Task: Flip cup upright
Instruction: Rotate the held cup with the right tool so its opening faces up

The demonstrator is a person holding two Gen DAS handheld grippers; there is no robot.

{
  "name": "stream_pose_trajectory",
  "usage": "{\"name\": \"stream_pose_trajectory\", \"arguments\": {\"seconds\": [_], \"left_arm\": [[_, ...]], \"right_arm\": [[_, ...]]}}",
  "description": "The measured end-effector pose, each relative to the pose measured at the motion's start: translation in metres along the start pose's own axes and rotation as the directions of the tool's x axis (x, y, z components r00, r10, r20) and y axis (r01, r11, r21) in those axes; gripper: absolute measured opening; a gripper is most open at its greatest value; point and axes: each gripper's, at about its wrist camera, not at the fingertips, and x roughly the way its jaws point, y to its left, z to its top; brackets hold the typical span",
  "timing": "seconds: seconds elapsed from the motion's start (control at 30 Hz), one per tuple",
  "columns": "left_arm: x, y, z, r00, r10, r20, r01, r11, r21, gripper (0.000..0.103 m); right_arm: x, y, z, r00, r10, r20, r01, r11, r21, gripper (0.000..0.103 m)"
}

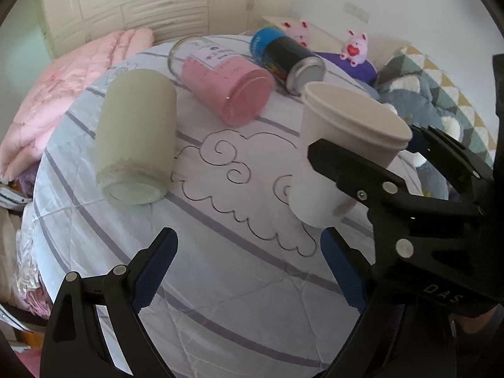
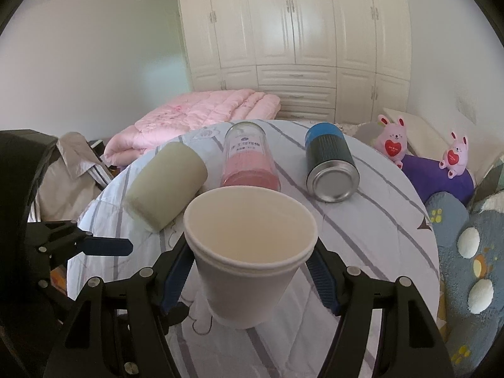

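Now the right gripper [image 2: 252, 271] clasps the white paper cup [image 2: 249, 252] at its sides over the quilted table [image 2: 378, 220], mouth up, axis nearly vertical, seemingly two cups nested. Left gripper [image 1: 249, 252] gapes. Beyond lie toppled containers.

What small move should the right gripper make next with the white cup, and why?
Probably open the right gripper and back away. The white cup already stands mouth up, its base seemingly on the bedspread, so the flip looks done. The left gripper is open and empty; the other containers lie apart from the cup.
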Motion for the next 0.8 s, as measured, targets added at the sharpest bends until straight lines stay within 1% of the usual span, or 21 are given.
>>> {"name": "stream_pose_trajectory", "arguments": {"seconds": [0.2, 0.33, 0.5, 0.8], "left_arm": [[-0.001, -0.005, -0.006, 1.000, 0.006, -0.007, -0.006, 1.000, 0.019, 0.094], [-0.001, -0.009, -0.009, 1.000, 0.030, 0.001, -0.030, 0.999, 0.026, 0.094], [0.000, -0.018, -0.013, 0.997, 0.079, 0.008, -0.080, 0.995, 0.067, 0.094], [0.001, -0.025, -0.013, 0.994, 0.105, 0.008, -0.105, 0.991, 0.084, 0.094]], "right_arm": [[-0.006, 0.005, -0.005, 1.000, 0.010, 0.015, -0.010, 1.000, -0.021, 0.070], [-0.006, 0.008, -0.007, 1.000, 0.021, 0.018, -0.020, 1.000, -0.024, 0.070], [-0.006, 0.014, -0.011, 0.999, 0.047, 0.007, -0.047, 0.998, -0.050, 0.070], [-0.007, 0.022, -0.013, 0.999, 0.044, -0.008, -0.044, 0.994, -0.102, 0.070]]}}
